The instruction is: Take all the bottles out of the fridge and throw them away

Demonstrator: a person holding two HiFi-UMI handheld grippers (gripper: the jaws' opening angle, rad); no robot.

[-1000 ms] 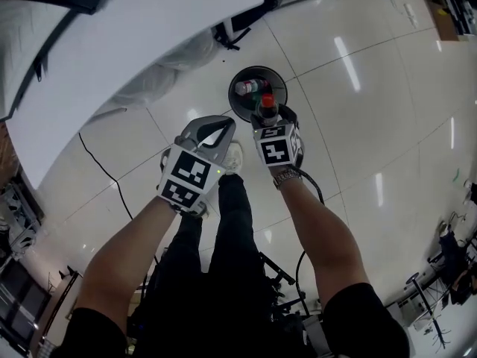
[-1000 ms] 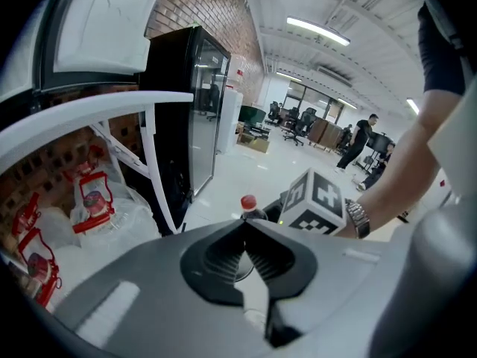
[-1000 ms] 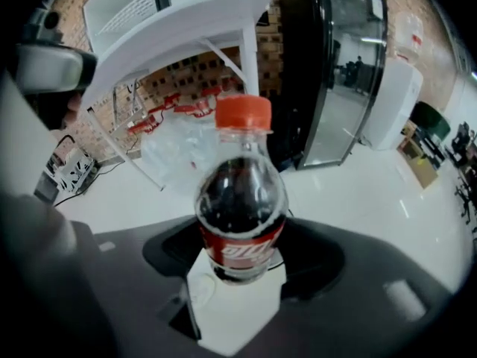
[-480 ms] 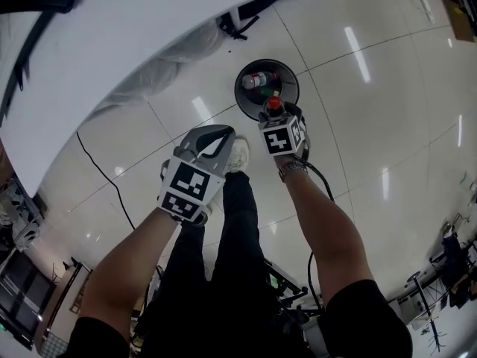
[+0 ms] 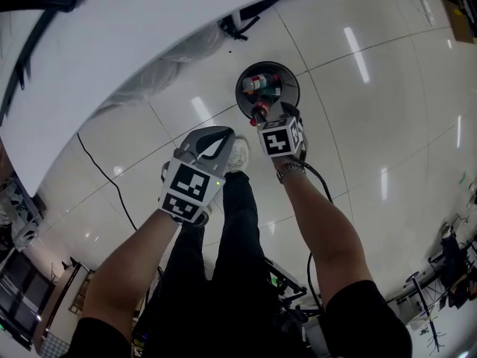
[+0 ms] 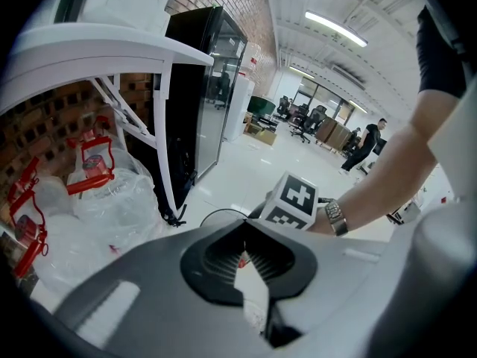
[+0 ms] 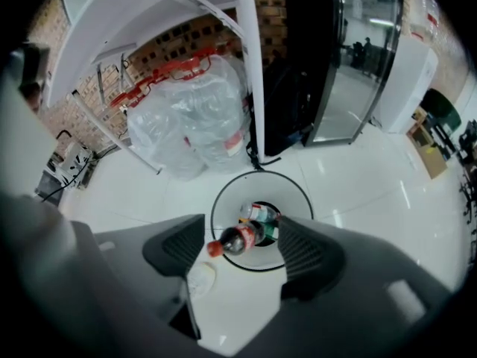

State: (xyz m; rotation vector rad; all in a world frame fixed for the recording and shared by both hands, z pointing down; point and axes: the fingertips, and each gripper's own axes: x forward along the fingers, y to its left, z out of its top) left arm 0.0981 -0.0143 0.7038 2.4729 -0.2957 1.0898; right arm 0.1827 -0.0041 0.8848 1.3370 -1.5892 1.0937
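Note:
A round black bin [image 5: 292,88] stands on the white floor just ahead of my feet, with a clear bottle [image 5: 261,82] lying inside it. My right gripper [image 5: 267,115] hovers over the bin's near rim with its jaws apart. A dark cola bottle with a red cap [image 7: 240,239] hangs tilted in the air between the jaws of the right gripper [image 7: 244,250], touching neither pad, above the bin [image 7: 222,200]. My left gripper [image 5: 218,129] is beside it to the left, lower, and holds nothing. In the left gripper view the left gripper [image 6: 242,235] shows its tips closed together.
A white table [image 5: 112,36] runs along the left, with clear sacks of empty bottles [image 7: 190,118] under it. A black glass-door fridge [image 7: 328,58] stands behind the bin. A cable [image 5: 104,170] lies on the floor. My shoe [image 5: 238,154] is near the bin.
The cola bottle stood upright in the right gripper half a second ago. It has left the jaws, tipped sideways and dropped toward the bin. The left gripper has not moved.

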